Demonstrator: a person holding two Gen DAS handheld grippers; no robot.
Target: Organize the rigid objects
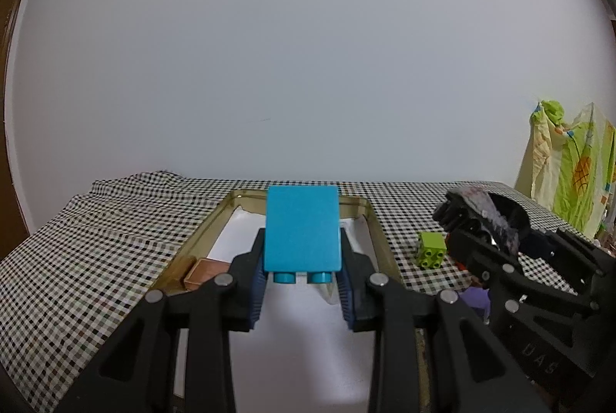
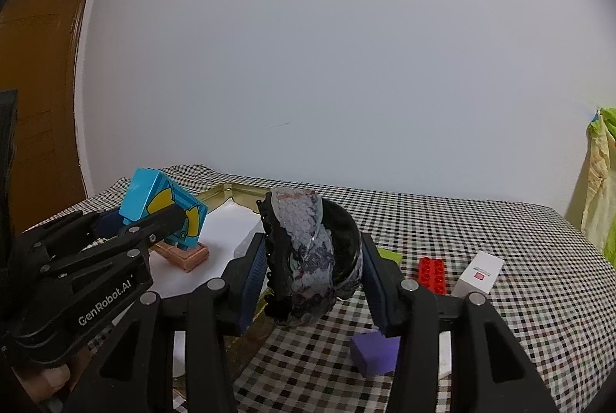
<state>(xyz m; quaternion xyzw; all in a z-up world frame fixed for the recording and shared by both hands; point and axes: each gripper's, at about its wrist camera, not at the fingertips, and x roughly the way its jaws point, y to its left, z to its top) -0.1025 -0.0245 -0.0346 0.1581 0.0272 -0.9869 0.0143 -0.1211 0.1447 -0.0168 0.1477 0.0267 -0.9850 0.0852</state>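
The left tongs (image 1: 301, 282) are gripping a blue block (image 1: 303, 228) directly above the gold tray (image 1: 379, 228) — the right tongs (image 2: 313, 274), alongside, are clamping a dark shoe (image 2: 308, 251).

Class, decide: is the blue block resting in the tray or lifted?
Lifted: the left gripper holds the blue block above the tray.

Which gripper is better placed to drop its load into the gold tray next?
Left. The left gripper holds the blue block above the gold tray, while the right gripper holds the dark shoe over the checkered cloth.
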